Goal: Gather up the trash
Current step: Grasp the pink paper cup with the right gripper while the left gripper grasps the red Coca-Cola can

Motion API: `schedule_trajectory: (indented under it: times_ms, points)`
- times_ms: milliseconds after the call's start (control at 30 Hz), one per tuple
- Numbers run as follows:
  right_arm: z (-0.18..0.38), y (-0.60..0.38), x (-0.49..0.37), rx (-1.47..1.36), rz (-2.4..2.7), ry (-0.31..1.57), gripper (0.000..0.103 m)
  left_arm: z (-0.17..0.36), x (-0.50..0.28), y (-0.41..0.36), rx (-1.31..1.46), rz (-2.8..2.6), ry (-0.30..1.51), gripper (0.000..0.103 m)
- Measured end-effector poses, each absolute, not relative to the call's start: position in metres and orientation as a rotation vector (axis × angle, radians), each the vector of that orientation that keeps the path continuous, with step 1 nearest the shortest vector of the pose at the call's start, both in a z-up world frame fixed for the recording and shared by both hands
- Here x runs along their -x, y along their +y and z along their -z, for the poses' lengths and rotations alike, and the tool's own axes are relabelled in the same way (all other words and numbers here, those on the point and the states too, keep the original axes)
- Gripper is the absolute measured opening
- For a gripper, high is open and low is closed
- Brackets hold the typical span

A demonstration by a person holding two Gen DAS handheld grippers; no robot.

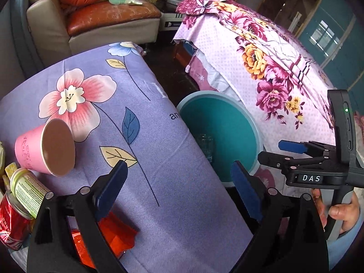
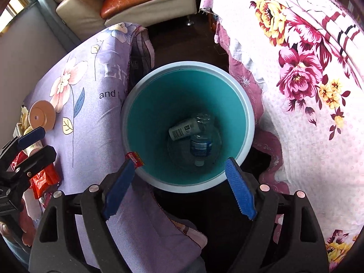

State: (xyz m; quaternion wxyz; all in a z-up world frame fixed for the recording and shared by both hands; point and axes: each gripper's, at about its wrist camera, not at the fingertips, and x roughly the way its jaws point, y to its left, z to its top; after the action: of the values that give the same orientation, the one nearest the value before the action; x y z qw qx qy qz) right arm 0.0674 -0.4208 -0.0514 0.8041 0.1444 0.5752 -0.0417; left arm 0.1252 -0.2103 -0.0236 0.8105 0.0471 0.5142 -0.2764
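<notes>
In the round teal plastic bin with a pale rim (image 2: 246, 122), a clear plastic water bottle (image 2: 201, 146) lies with its cap toward the near wall, a white-labelled bottle (image 2: 182, 130) lying crosswise behind it. The right gripper (image 2: 179, 186) hangs above the bin's near rim, jaws wide apart; a small red wrapper (image 2: 135, 158) sits at its left fingertip, touching or not I cannot tell. Left of the bin, the left gripper (image 1: 179, 190) stands spread and empty over the lilac flowered cloth (image 1: 159, 136).

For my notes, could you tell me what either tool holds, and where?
Nothing: left tool and right tool stand open; red wrapper sits unpinched by one right fingertip.
</notes>
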Motion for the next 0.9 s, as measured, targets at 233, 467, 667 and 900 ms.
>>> schedule_trajectory:
  times_ms: [233, 467, 667, 900]
  points:
    - [0.026, -0.375, -0.069, -0.216, 0.041, 1.212, 0.083, 0.008, -0.114, -0.162, -0.067, 0.545, 1.077, 0.093]
    - [0.007, -0.322, -0.076, -0.097, -0.020, 1.218, 0.084, -0.002, -0.110, -0.102, -0.074, 0.480, 1.065, 0.093]
    - [-0.006, -0.272, -0.094, 0.056, -0.080, 1.225, 0.084, -0.003, -0.118, -0.041, -0.091, 0.415, 1.079, 0.093]
    - [-0.020, -0.210, -0.122, 0.267, -0.171, 1.217, 0.084, 0.000, -0.130, 0.014, -0.136, 0.375, 1.100, 0.093]
